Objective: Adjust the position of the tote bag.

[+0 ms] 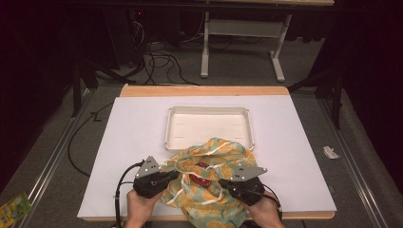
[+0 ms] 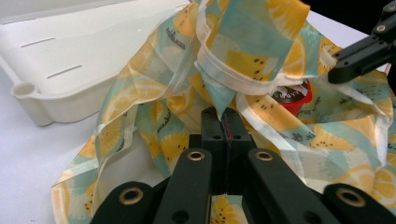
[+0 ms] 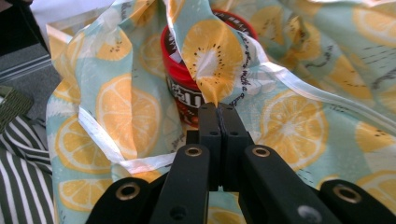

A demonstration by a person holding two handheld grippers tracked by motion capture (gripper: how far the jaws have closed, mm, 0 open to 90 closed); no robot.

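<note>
The left gripper (image 1: 167, 176) and right gripper (image 1: 224, 183) were matte black; each carried a grey three-cornered plate dotted with small holes; brass-ringed pivots studded the linkage arms; black cables trailed behind both.

White tray (image 1: 207, 112) blocks beyond the cloth (image 1: 209, 190), bare table (image 1: 133, 137) either side

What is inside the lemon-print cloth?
A red container with a dark label sits inside the cloth, whose folds cover most of it. Its base and anything else in there are hidden.
</note>
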